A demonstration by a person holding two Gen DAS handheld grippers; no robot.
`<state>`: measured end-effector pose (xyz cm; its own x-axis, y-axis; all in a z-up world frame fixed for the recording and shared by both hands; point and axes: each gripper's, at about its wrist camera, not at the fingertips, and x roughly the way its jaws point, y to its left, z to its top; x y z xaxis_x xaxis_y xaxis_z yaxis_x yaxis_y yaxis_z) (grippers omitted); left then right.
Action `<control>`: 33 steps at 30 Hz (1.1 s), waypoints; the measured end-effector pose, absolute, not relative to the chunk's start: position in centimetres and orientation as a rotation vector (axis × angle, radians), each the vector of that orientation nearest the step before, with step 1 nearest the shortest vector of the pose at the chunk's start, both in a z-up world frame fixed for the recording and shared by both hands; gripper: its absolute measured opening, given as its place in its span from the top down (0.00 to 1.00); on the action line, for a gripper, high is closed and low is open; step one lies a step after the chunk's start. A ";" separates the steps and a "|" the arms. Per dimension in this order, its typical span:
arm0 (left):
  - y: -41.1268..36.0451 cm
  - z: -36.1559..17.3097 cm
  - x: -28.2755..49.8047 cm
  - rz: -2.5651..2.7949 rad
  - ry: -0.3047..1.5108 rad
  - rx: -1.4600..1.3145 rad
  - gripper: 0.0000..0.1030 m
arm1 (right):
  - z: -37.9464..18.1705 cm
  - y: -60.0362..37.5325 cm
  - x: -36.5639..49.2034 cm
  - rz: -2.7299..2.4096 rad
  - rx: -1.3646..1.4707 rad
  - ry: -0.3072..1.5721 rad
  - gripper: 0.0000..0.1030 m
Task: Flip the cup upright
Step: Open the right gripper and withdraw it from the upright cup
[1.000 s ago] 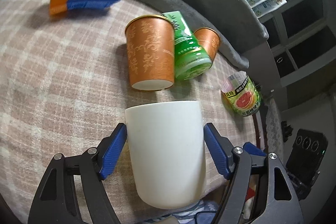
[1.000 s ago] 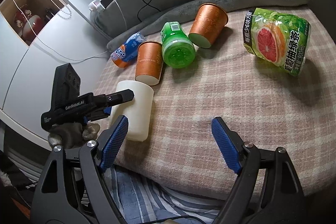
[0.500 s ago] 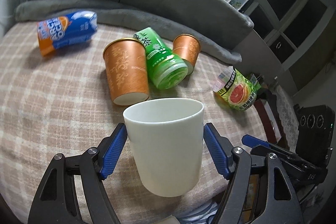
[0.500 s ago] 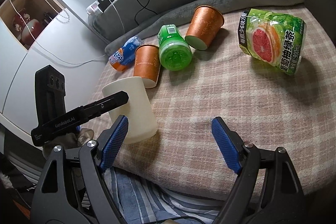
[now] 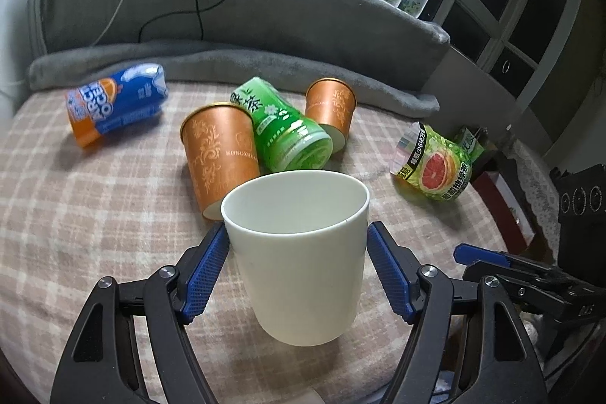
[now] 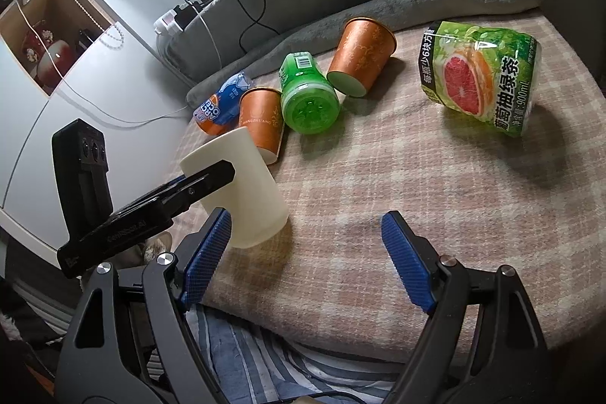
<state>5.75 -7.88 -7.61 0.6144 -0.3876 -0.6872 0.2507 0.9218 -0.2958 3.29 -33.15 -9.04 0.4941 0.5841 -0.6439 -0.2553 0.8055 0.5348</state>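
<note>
A plain white cup (image 5: 299,260) sits between the blue pads of my left gripper (image 5: 297,265), which is shut on its sides. The cup's open mouth faces up and a little away from the camera; its base is near the plaid blanket. In the right wrist view the same cup (image 6: 246,192) leans slightly, gripped by the left gripper (image 6: 206,177), at the blanket's near left edge. My right gripper (image 6: 306,260) is open and empty, low over the blanket's front edge, to the right of the cup.
On the plaid blanket (image 5: 94,214) lie two copper paper cups (image 5: 223,154) (image 5: 329,112), a green bottle (image 5: 288,135), a blue-orange packet (image 5: 113,105) and a grapefruit tea pack (image 5: 435,165). A grey cushion (image 5: 265,25) rises behind. The blanket's edge drops off close in front (image 6: 341,324).
The left gripper has turned the white cup from mouth-down to mouth-up and tipped its view upward. The right gripper has stayed nearly still and open.
</note>
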 end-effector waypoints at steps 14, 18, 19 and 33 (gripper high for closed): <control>-10.1 -7.9 5.1 -0.324 0.714 -0.020 0.28 | -8.8 -33.4 3.1 0.511 0.393 0.912 0.18; -10.4 -7.9 4.7 -0.334 0.712 0.004 0.28 | -8.6 -33.3 3.0 0.509 0.392 0.906 0.18; -10.4 -7.9 4.7 -0.335 0.714 0.002 0.28 | -8.6 -33.3 2.9 0.509 0.391 0.904 0.18; -10.0 -7.4 4.2 -0.395 0.755 -0.040 0.26 | -7.8 -32.8 2.5 0.495 0.358 0.875 0.18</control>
